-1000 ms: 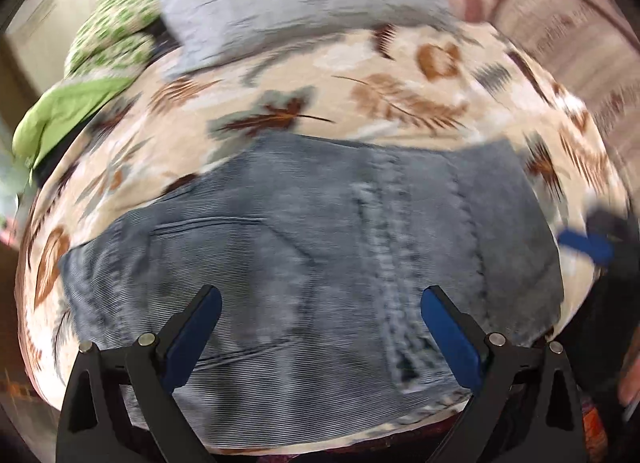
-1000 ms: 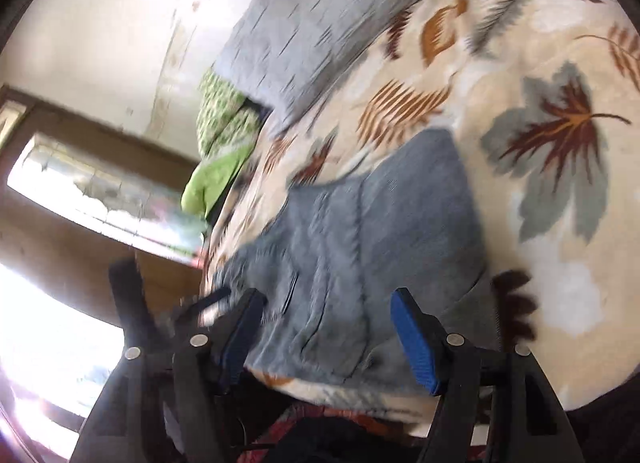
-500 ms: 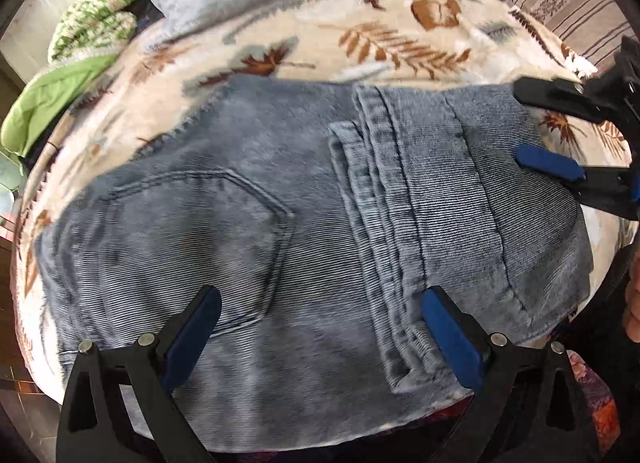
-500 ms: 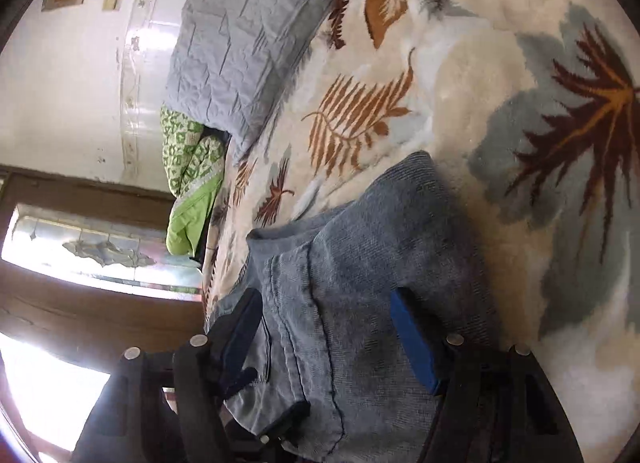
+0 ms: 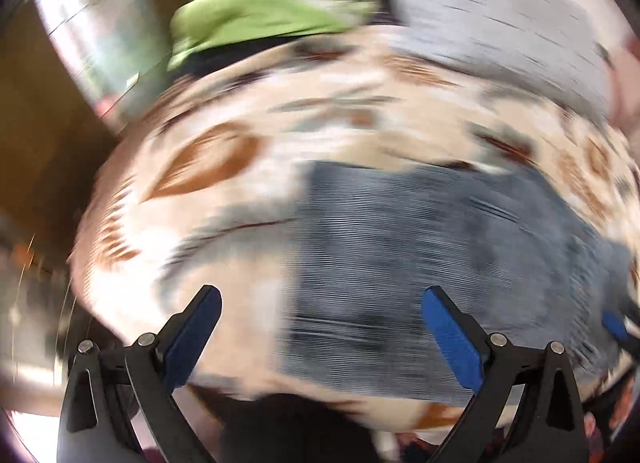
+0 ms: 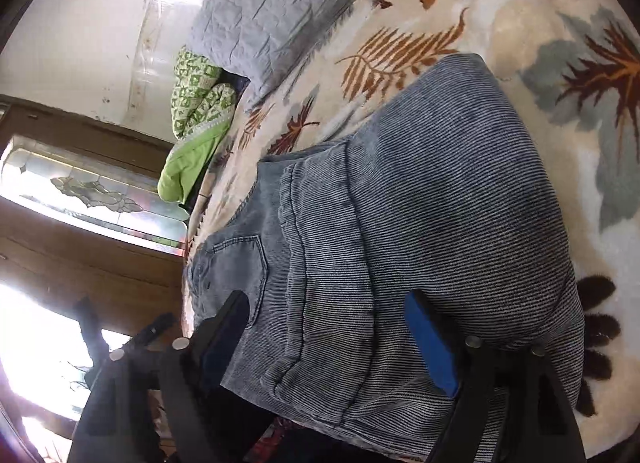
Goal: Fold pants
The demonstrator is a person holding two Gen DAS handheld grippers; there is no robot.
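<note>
Lying on the leaf-print blanket [image 6: 520, 23], the folded denim pants [image 6: 420, 223] form a thick stack near the bed's front edge. Right gripper [image 6: 326, 337] hangs directly over the stack's near end, jaws wide and opening, cloth below and between them but not pinched. Stack's long axis runs from this gripper toward the back pocket [image 6: 236, 267] and the bed's left edge. Left gripper [image 5: 320, 327], jaws wide and empty, view badly blurred; it sits over bare blanket with the pants [image 5: 440, 255] mostly to its right. Judgement: right hand is the nearer; left must come back across to reach the pocket end.
</note>
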